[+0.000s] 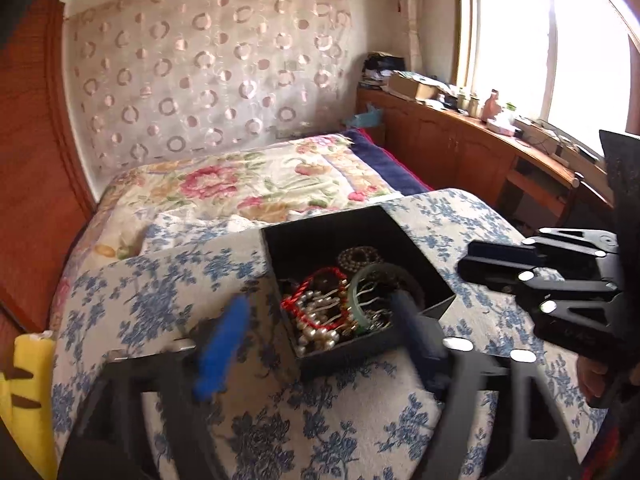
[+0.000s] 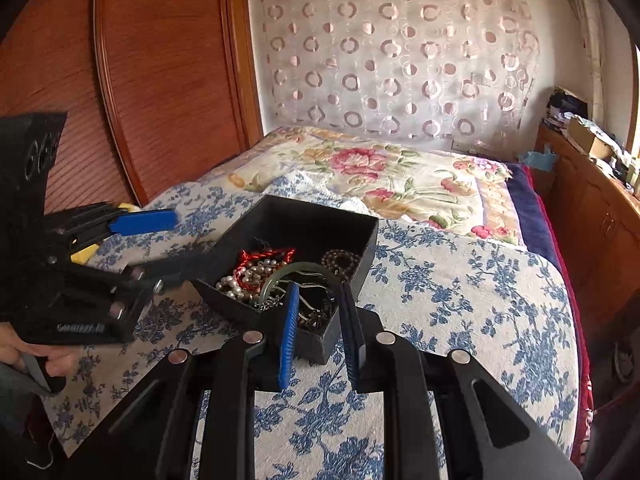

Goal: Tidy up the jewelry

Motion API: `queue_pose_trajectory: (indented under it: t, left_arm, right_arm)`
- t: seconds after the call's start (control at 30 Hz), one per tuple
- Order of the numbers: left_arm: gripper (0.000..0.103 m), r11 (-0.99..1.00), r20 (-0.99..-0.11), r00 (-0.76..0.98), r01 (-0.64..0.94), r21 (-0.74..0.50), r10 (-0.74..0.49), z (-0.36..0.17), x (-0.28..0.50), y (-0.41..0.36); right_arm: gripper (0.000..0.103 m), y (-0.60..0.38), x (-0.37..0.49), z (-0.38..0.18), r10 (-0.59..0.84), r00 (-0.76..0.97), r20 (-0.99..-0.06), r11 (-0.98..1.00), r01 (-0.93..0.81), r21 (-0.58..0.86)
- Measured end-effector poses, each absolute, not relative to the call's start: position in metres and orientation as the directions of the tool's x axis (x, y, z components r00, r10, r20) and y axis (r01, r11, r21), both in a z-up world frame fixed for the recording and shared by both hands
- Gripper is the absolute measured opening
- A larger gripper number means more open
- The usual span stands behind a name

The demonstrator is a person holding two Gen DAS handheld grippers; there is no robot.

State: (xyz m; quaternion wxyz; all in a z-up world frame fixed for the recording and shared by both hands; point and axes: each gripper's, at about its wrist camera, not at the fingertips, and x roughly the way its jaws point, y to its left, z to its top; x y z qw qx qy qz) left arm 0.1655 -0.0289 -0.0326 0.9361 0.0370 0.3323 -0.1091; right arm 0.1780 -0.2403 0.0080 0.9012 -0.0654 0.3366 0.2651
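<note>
Left gripper (image 1: 316,328) hangs spread wide over the near edge of the black box (image 1: 434,307) on the bed (image 1: 460,216), nothing between its fingers. Right gripper (image 2: 320,312) is narrowed at the box's near corner, seemingly steadying it; whether it pinches anything I cannot tell. Pearls (image 2: 236,280) and a green bangle (image 2: 280,276) lie tangled inside.

A bed (image 1: 248,176) carries everything here, spread with a cream quilt (image 2: 400,176) of pink and red flowers, which has a dark blue border along its window side. On the nearer part lies a white cloth (image 1: 360,420) printed with blue blossoms, a rumpled white fold showing at its far edge. Directly on that cloth sits an open black box (image 2: 304,216) (turned cornerwise to both cameras), holding a heap of jewelry: pearl strands, red cord, a pale green bangle and dark beads.
</note>
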Motion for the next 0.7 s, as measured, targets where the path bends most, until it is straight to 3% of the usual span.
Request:
queue_pose_trajectory:
  t: [0.13, 0.23, 0.3, 0.37, 0.7]
  left_arm:
    - [0.089, 0.981, -0.637, 0.761, 0.188, 0.038, -0.121, -0.036, 0.149, -0.025]
    - [0.093, 0.987, -0.632, 0.768, 0.156, 0.031, -0.102, -0.036, 0.135, -0.017]
    - [0.095, 0.991, -0.63, 0.771, 0.133, 0.026, -0.087, -0.034, 0.128, -0.013]
    - [0.095, 0.993, -0.63, 0.773, 0.116, 0.028, -0.073, -0.033, 0.121, -0.01]
    - [0.095, 0.996, -0.609, 0.792, 0.084, 0.024, -0.052, -0.015, 0.085, -0.008]
  right_arm:
    - [0.026, -0.245, 0.165, 0.01, 0.436, 0.652, -0.621, 0.856, -0.512, 0.064]
    - [0.053, -0.249, 0.155, 0.011, 0.438, 0.667, -0.602, 0.863, -0.5, 0.074]
    - [0.078, -0.252, 0.149, 0.013, 0.418, 0.69, -0.591, 0.877, -0.475, 0.066]
    - [0.088, -0.253, 0.143, 0.013, 0.398, 0.709, -0.583, 0.891, -0.45, 0.061]
    - [0.101, -0.264, 0.107, 0.035, 0.365, 0.777, -0.513, 0.922, -0.378, 0.084]
